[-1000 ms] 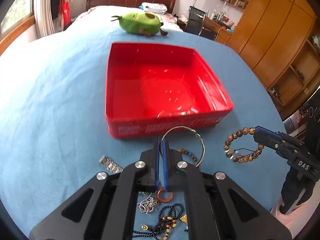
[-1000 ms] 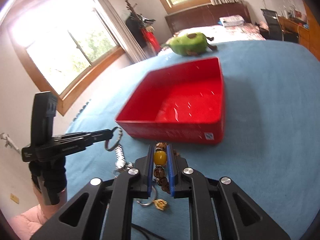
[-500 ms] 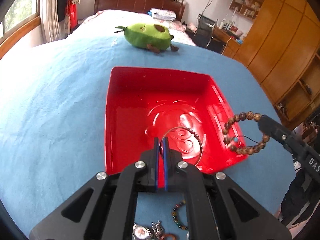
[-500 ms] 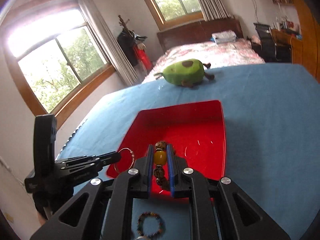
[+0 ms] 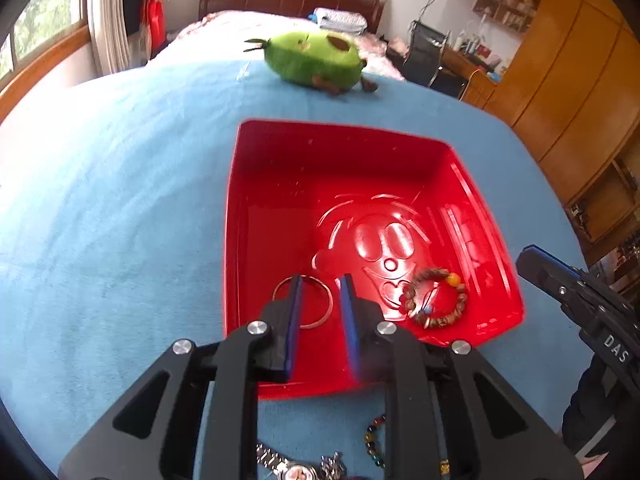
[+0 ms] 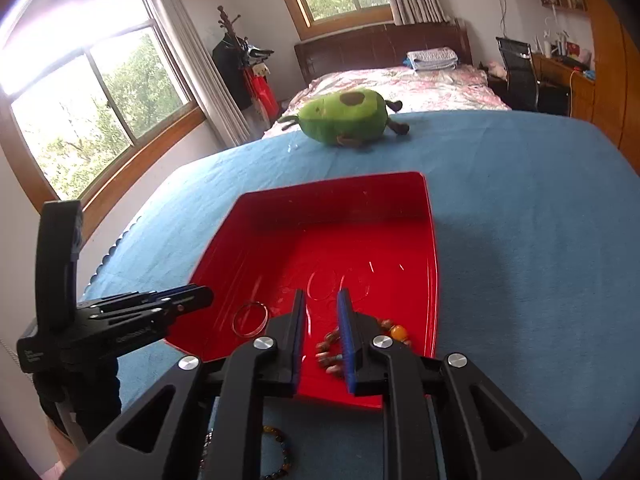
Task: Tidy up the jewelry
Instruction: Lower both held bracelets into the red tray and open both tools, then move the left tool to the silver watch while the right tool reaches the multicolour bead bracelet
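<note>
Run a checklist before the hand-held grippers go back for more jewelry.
1. Thin silver metal bangle lies inside the shallow red plastic tray: ok.
2. Brown wooden bead bracelet with an amber bead lies inside the tray: ok.
3. Left hand-held gripper free of the bangle: ok, jaws opening, pads apart, though the bangle sits right beneath them.
4. Right hand-held gripper free of the bracelet: ok, jaws opening, with the beads lying below them.
5. Jewelry left on the blue cloth: not ok; a dark multicoloured bead bracelet and a silver metal watch remain.
6. Whether more pieces wait out of view: cannot tell.
</note>
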A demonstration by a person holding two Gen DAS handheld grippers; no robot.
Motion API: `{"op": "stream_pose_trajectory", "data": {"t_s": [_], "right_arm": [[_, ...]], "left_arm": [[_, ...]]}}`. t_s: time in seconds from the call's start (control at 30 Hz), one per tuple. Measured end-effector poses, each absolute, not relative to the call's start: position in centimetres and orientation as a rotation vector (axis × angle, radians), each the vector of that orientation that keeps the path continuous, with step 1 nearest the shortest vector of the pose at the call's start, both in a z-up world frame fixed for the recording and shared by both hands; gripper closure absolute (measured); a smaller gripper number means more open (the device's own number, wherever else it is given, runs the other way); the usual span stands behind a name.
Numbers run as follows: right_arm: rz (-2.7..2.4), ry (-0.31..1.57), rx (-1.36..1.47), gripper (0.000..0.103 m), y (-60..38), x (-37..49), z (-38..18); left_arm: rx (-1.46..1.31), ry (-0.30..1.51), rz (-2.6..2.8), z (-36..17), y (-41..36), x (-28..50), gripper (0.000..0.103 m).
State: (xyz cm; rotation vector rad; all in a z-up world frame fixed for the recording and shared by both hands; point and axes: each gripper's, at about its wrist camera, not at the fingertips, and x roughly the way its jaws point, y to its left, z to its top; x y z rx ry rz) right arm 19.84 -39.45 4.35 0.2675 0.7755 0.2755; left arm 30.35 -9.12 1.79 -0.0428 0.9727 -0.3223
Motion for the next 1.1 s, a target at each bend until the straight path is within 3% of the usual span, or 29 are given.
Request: {"op": "stream_pose_trajectory", "data": {"t_s": [0.2,0.4,0.9,1.1], "right_arm": [[0.275,0.769,0.245,0.08,-39.0,19.1,5.2],[0.277,0.804,0.242,0.08,-38.7,19.1,4.6],[0.295,0.879,0.219,0.08,-37.5,15.0,2.5],[0.353,0.965,0.223,0.08,-36.1,13.5,-0.8]], "left_arm": [[-0.011,0.908,-0.341,4.5,-9.4,27.7,0.057],[0.006,0.914,-0.352,5.1,-9.6,26.1,0.048],[-0.04,1.049,-0.195,0.6,-4.0,21.4,0.045],[-0.088,1.137,-0.188,-3.0,-3.3,19.7,0.037]]}}
